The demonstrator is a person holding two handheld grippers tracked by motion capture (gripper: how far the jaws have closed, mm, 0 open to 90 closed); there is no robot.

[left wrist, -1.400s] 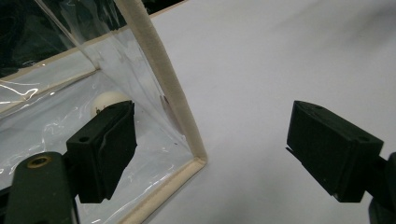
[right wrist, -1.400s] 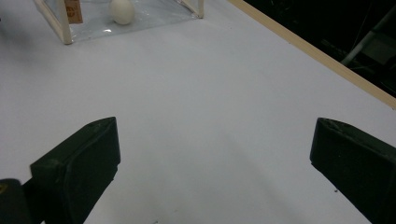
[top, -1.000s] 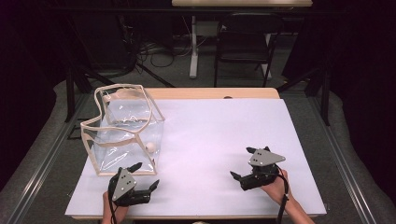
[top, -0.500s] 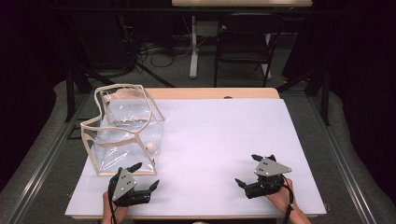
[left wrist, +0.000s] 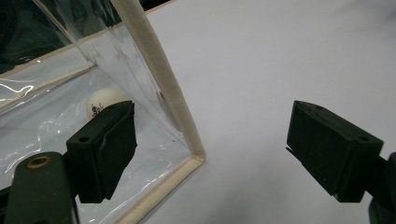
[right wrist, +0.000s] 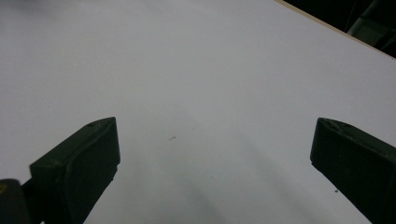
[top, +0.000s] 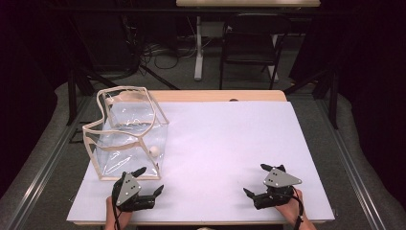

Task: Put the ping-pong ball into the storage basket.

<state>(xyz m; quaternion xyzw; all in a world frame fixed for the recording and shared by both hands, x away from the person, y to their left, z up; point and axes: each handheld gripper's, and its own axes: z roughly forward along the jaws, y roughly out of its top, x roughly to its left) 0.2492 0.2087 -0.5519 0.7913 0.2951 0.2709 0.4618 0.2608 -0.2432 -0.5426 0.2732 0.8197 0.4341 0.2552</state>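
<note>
Bag [top: 127, 136] of clear plastic with cream trim stands at the table's [top: 230, 143] nine o'clock side, a white ball [top: 154, 151] inside near its front corner. Left gripper [top: 149, 180], jaws wide apart and empty, sits just beside the bag's near edge at seven o'clock. Right gripper [top: 256, 182], jaws likewise wide and empty, rests at five o'clock, well apart from the bag.
</note>
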